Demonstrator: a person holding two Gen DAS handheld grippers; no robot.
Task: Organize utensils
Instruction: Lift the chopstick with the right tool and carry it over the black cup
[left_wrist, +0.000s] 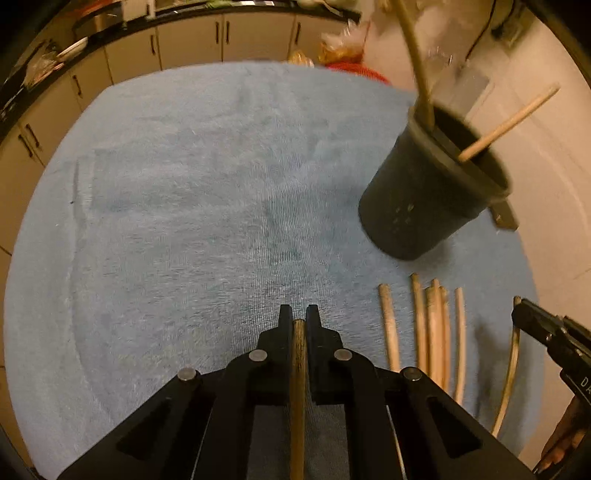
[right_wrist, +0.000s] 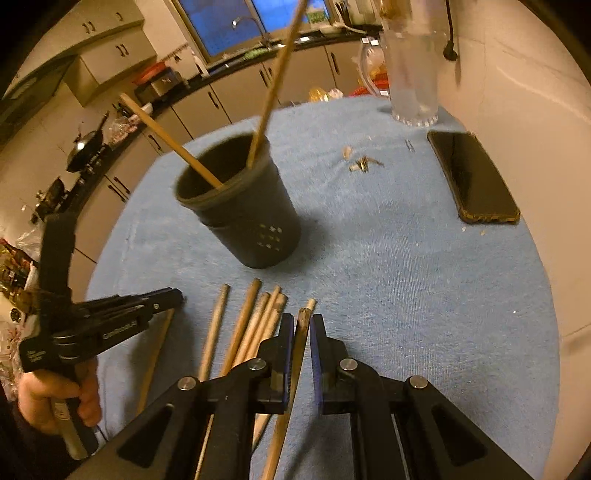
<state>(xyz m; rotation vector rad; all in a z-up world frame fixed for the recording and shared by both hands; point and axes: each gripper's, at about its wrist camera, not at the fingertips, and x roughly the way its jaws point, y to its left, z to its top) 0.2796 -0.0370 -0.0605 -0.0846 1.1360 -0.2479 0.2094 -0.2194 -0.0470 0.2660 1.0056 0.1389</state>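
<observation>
Both grippers clamp a wooden stick over a blue towel.

Left gripper (left_wrist: 299, 317), low centre of its view: jaws together on a dark stick (left_wrist: 297, 387) running back between them. Right gripper (right_wrist: 303, 325), low centre of its view: jaws close on a stick (right_wrist: 291, 384) with a worn tip; contact on the right pad cannot be told. Loose sticks (right_wrist: 255, 328) lie side by side on the towel (right_wrist: 406, 277) just left of the right jaws. Above them, left of centre, stands a black cup (right_wrist: 247, 218) holding two sticks (right_wrist: 173, 147). A phone (right_wrist: 472, 177) lies at upper right, a clear glass (right_wrist: 410, 70) at top.
</observation>
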